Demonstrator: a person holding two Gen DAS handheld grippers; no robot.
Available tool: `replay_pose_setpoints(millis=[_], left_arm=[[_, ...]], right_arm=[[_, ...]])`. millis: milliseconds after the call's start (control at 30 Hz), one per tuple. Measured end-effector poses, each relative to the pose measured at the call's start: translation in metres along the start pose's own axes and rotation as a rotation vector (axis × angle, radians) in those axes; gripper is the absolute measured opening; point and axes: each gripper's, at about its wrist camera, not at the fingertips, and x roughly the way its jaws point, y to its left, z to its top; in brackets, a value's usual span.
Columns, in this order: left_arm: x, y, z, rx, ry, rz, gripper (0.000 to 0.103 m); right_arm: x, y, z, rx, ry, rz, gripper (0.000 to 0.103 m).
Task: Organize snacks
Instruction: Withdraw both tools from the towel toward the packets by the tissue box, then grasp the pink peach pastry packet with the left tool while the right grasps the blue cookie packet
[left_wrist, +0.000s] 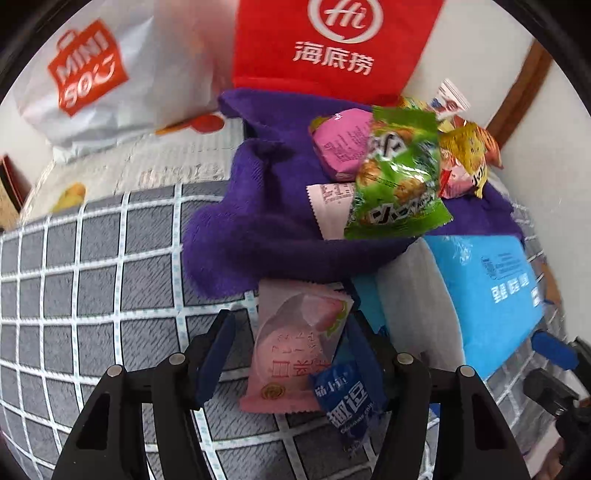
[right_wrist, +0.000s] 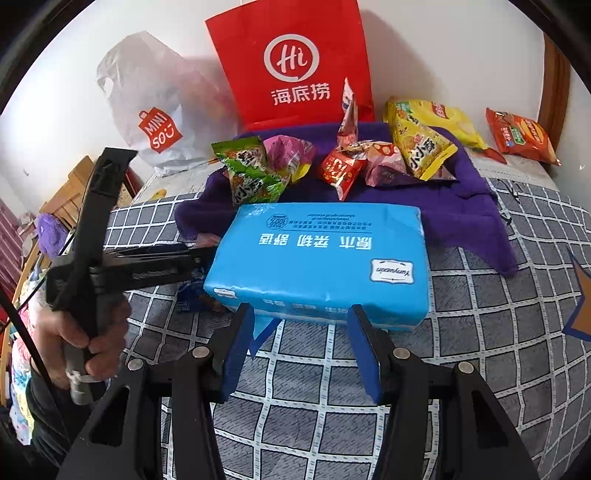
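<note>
My left gripper (left_wrist: 288, 328) is open, its fingers on either side of a pink peach snack packet (left_wrist: 295, 350) lying on the checked cloth; a small dark blue packet (left_wrist: 347, 402) lies against the right finger. A pile of snacks lies on a purple towel (left_wrist: 258, 221): a green packet (left_wrist: 399, 184), a pink packet (left_wrist: 343, 144) and yellow ones (left_wrist: 465, 151). My right gripper (right_wrist: 301, 317) is open and empty, just in front of a blue tissue pack (right_wrist: 321, 262). The snack pile also shows in the right wrist view: green (right_wrist: 247, 170), red (right_wrist: 340, 170), yellow (right_wrist: 421, 147) packets.
A red paper bag (right_wrist: 295, 62) and a white Miniso plastic bag (right_wrist: 155, 122) stand against the wall behind the towel. An orange chip bag (right_wrist: 521, 136) lies at the far right. The grey checked cloth (right_wrist: 498, 332) covers the surface. Wooden furniture (right_wrist: 70, 192) stands to the left.
</note>
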Motion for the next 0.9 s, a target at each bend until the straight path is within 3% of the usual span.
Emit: replay_pose_setpoints(millis=[33,67,200,500,700,900], left_arm=[[0.000,-0.002,0.000,0.006,-0.003,0.007,0.056],[-0.001,-0.003,-0.001,0.010,-0.005,0.012,0.044],[-0.012,0.002,-0.007,-0.007,-0.006,-0.014,0.043],[-0.048,0.041,-0.026,-0.076,-0.041,0.052,0.043],[-0.058,0.071,-0.038,-0.125,-0.061,0.049,0.043],[-0.060,0.086,-0.040,-0.166,-0.067,0.025,0.043]], right_arm=[[0.001,0.002,-0.001,-0.007,-0.001,0.008,0.053],[0.001,0.004,-0.002,-0.012,0.001,0.012,0.053],[0.004,0.019,-0.006,-0.054,0.008,0.025,0.053],[0.018,0.075,-0.012,-0.152,0.018,0.110,0.053],[0.038,0.109,-0.011,-0.232,0.023,0.151,0.053],[0.061,0.125,-0.008,-0.287,0.036,0.111,0.053]])
